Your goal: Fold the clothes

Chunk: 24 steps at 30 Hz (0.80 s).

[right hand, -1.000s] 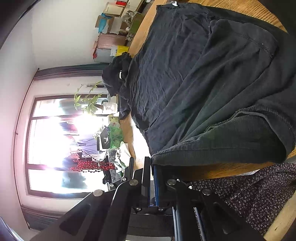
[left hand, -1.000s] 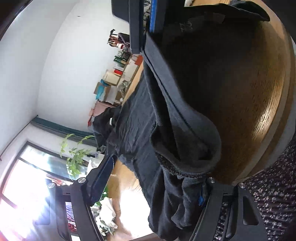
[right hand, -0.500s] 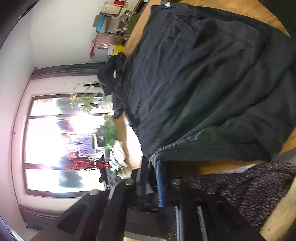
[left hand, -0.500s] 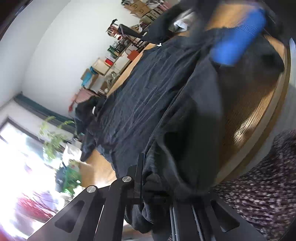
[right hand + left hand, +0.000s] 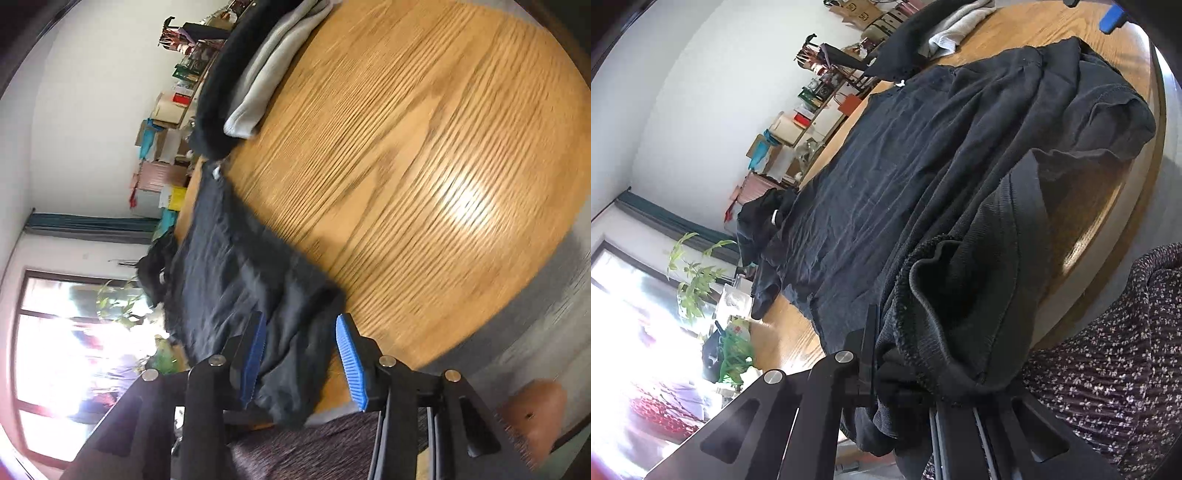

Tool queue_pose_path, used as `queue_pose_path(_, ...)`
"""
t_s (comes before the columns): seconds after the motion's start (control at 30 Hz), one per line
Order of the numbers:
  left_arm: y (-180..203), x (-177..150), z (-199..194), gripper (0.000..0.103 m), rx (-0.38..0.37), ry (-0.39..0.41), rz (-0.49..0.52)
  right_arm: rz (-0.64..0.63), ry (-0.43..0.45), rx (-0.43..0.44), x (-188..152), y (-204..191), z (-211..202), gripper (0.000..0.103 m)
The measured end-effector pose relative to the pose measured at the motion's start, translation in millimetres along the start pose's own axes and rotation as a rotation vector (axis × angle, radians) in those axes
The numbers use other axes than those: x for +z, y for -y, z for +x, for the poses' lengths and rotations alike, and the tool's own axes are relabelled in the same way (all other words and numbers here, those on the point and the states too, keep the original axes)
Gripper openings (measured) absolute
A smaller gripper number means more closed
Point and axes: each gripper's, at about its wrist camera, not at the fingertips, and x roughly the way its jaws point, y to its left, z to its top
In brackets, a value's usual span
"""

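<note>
left wrist view: my left gripper (image 5: 905,391) is clamped on a bunched hem of the black sweatshirt (image 5: 897,177), right at the near edge of the round wooden table (image 5: 1108,206). from that pinch the sweatshirt runs long and flat away from me toward the far side of the table, so its long axis lies almost straight ahead of this hand. right wrist view: my right gripper (image 5: 301,360) stands partly open and its jaws have just been opening; the blue pads (image 5: 351,362) press on nothing, though a loose fold of the same sweatshirt lies on the table below the gap. most of the cloth lies to its left, bare table to its right. i judge the left hand the nearer one for the coming fold.
</note>
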Motion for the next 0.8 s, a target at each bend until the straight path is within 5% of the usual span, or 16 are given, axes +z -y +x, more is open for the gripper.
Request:
queue_pose_path(0.43,5.3,-3.6,-4.4,0.005,-0.016,-0.015,0.005,-0.069,-0.107,-0.031,-0.1,-7.9,38.9,0.050)
queue_pose_path(0.8,1.7,-6.2,-2.7,0.005,-0.031,-0.008,-0.017,-0.088,-0.056,-0.077,-2.5,-13.2,37.2,0.047)
